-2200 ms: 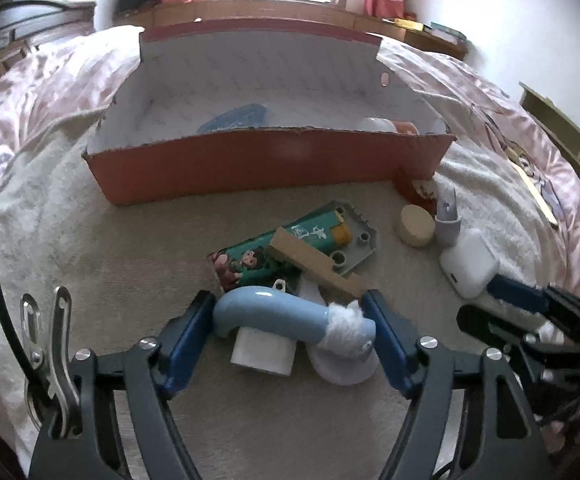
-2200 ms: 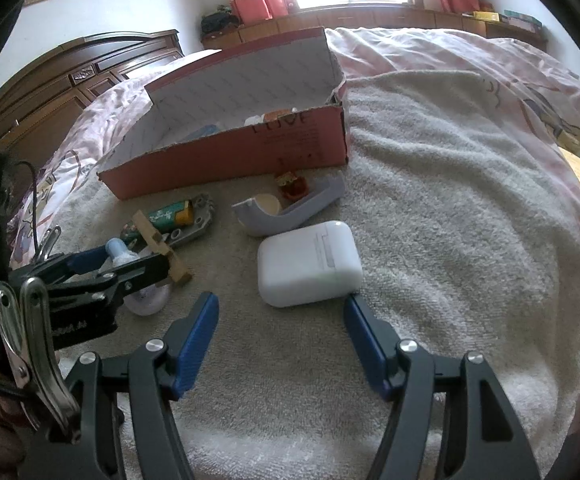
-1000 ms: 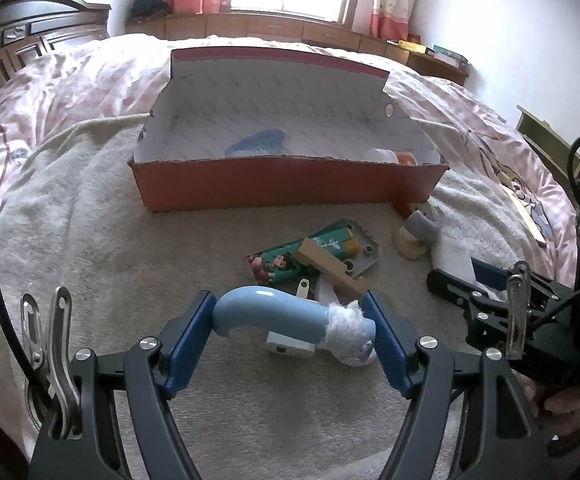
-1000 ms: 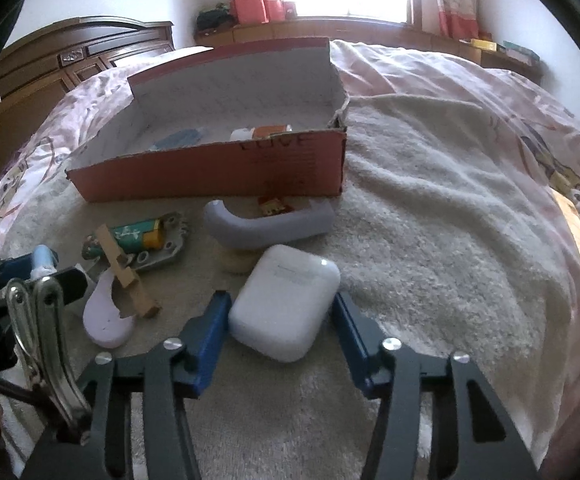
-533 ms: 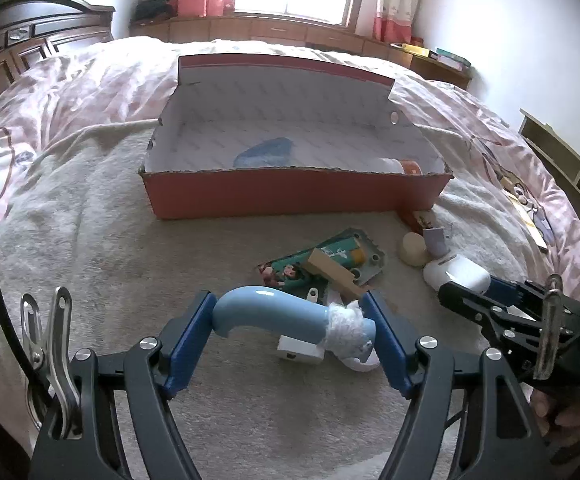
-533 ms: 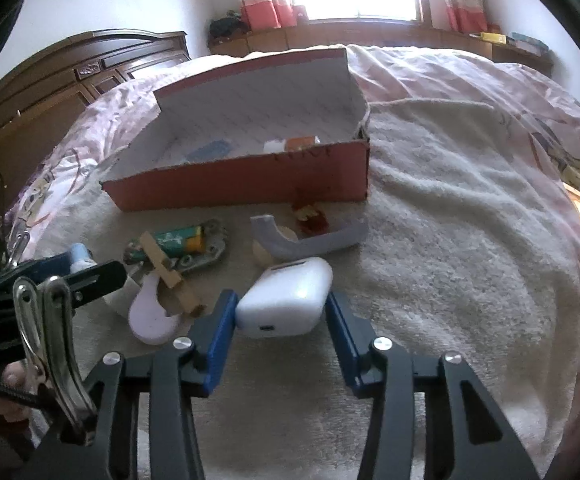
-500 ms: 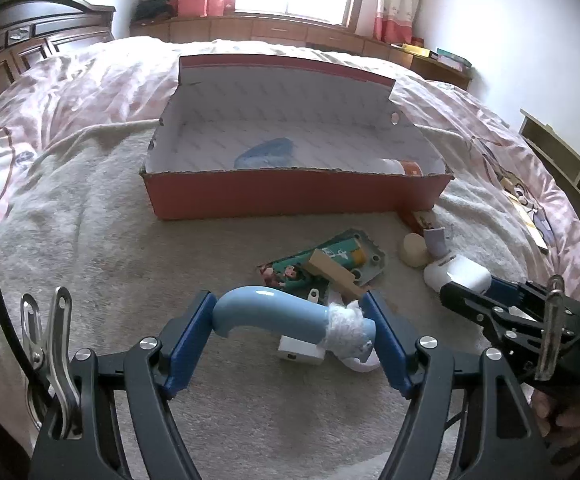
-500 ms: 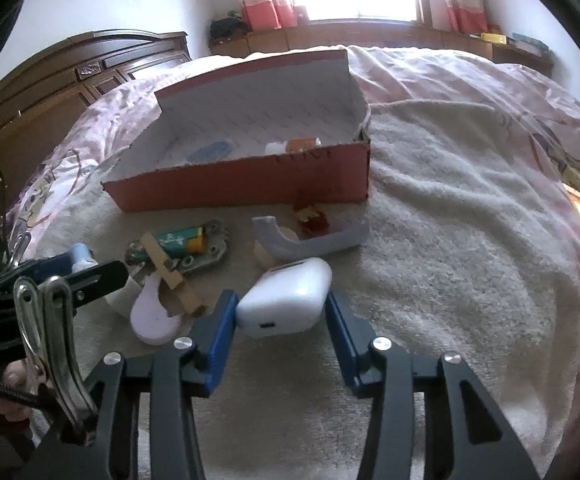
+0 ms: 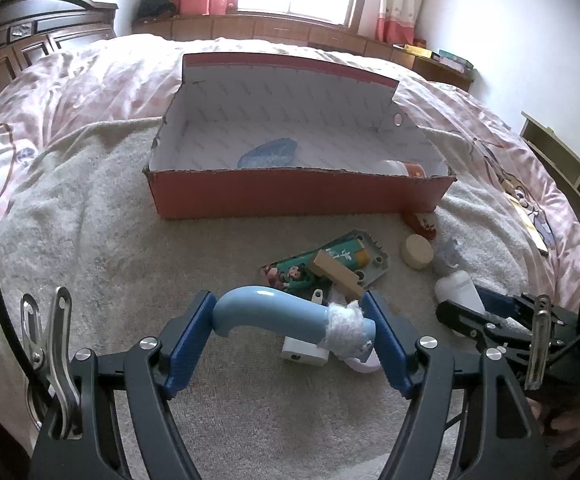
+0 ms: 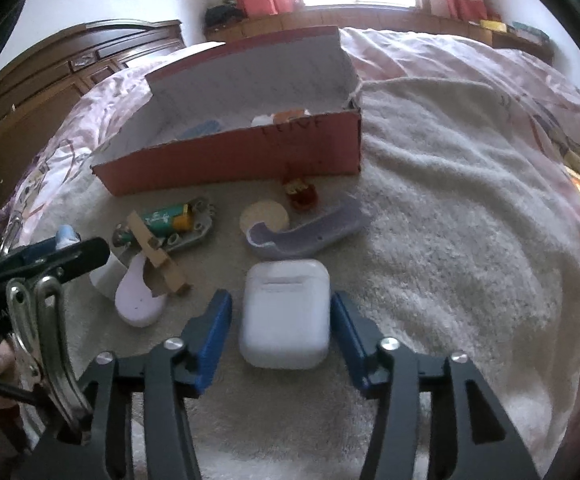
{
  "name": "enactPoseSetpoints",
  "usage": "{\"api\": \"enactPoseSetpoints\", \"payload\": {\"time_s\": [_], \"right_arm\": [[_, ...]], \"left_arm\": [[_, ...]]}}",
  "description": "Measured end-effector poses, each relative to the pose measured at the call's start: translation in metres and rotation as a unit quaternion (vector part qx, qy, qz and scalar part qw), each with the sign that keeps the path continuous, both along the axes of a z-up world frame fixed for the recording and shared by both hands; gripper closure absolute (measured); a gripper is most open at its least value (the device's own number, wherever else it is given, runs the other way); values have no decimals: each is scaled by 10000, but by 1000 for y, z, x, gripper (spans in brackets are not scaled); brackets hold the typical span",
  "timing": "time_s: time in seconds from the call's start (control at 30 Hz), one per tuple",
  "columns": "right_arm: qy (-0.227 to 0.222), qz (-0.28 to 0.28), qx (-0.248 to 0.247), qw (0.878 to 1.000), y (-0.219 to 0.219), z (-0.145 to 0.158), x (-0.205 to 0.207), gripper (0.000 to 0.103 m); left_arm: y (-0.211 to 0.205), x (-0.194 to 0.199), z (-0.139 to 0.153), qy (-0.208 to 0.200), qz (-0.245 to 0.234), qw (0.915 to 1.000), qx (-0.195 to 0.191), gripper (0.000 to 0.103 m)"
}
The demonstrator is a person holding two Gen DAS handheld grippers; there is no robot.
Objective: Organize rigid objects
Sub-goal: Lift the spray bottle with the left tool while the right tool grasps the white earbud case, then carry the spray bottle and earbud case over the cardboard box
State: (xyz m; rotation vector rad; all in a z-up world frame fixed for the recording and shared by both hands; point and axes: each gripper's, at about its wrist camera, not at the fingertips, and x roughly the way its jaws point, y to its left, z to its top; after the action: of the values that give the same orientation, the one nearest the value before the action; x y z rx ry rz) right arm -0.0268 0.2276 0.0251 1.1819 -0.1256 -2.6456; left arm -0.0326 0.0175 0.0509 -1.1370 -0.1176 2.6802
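While my left gripper (image 9: pixel 291 322) clamps the curved pale-blue plastic tube with white gauze wrapped round one end (image 9: pixel 286 318), its blue pads (image 9: pixel 192 340) press on both ends and hold it clear of the cream towel (image 9: pixel 90 240) spread over the bed. Beyond it on the towel lie a small white plastic block (image 9: pixel 303 354), a green printed card on a grey plate (image 9: pixel 329 264) with a wooden block (image 9: pixel 335 274) across it, and a round beige disc (image 9: pixel 417 251). Behind them stands the open red cardboard box with a white lining (image 9: pixel 297 196), a blue item and a white-and-orange one inside. To the right, my right gripper (image 10: pixel 282 318) straddles the white rounded earbud case (image 10: pixel 286 312), which lies on the towel; the jaws are opening, with small gaps between the pads and the case. Just past the case rests a lavender curved plastic piece (image 10: pixel 309 234), and a small red figure (image 10: pixel 301 194) sits near the box's front wall.
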Motion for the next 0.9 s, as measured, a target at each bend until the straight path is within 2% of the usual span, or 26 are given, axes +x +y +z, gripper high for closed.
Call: {"api": "enactPoseSetpoints", "payload": {"time_s": [0.1, 0.2, 0.3, 0.6, 0.9], "right_arm": [[64, 129, 208, 9997, -7, -2, 0, 38], [209, 175, 565, 9980, -16, -6, 3, 38], [279, 120, 668, 9973, -17, -4, 5, 57], [138, 145, -55, 9998, -6, 6, 3, 57], [377, 362, -237, 9984, -14, 35, 0, 57]], "left_arm": [[1, 0, -2, -19, 1, 10000, -2, 27], [0, 1, -2, -14, 4, 10000, 0, 27], [0, 1, -2, 13, 1, 10000, 1, 27], [-1, -6, 6, 99, -12, 9999, -13, 27], [-4, -26, 28, 341, -36, 9994, -41, 27]]}}
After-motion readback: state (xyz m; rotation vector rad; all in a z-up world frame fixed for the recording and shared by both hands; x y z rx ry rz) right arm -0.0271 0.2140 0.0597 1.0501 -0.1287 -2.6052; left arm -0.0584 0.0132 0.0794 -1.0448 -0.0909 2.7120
